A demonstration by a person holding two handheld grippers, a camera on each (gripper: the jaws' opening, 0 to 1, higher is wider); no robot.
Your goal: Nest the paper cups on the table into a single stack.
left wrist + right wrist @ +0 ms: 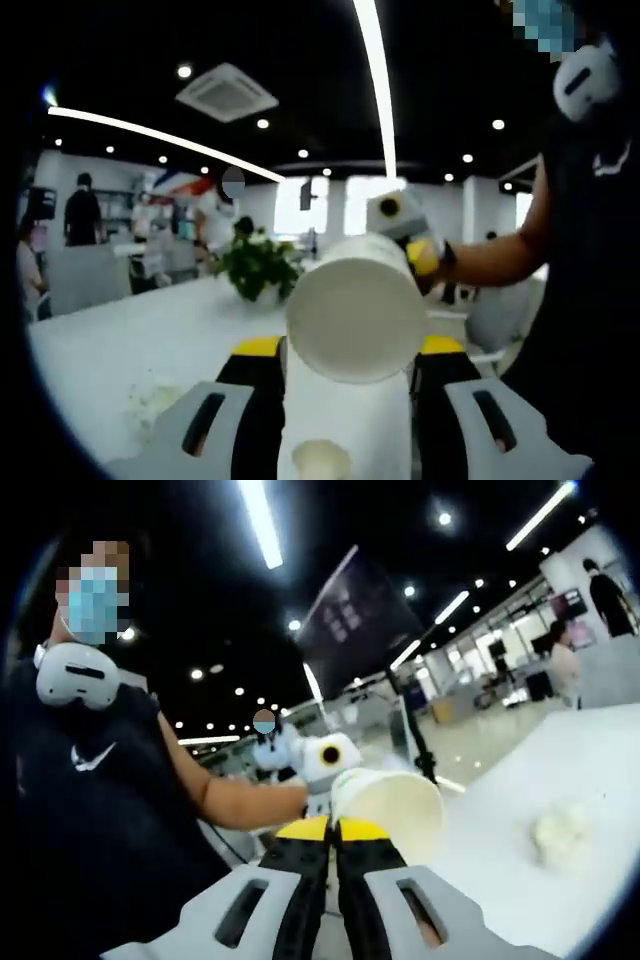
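The left gripper view looks low across the tabletop [120, 350] toward a potted plant [258, 265], very close behind a paper cup [352, 310]. The right gripper view faces back toward the person [90, 790], tilted, the tabletop's edge at its right. Both share that cup [390, 805] and person [585, 300].

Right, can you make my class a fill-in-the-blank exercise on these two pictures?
1. The right gripper pinches a cup by its ___.
2. The left gripper holds a second cup between jaws with ___ tips.
3. On the table, beyond the cups, stands a green ___.

Missing words: rim; yellow; plant.
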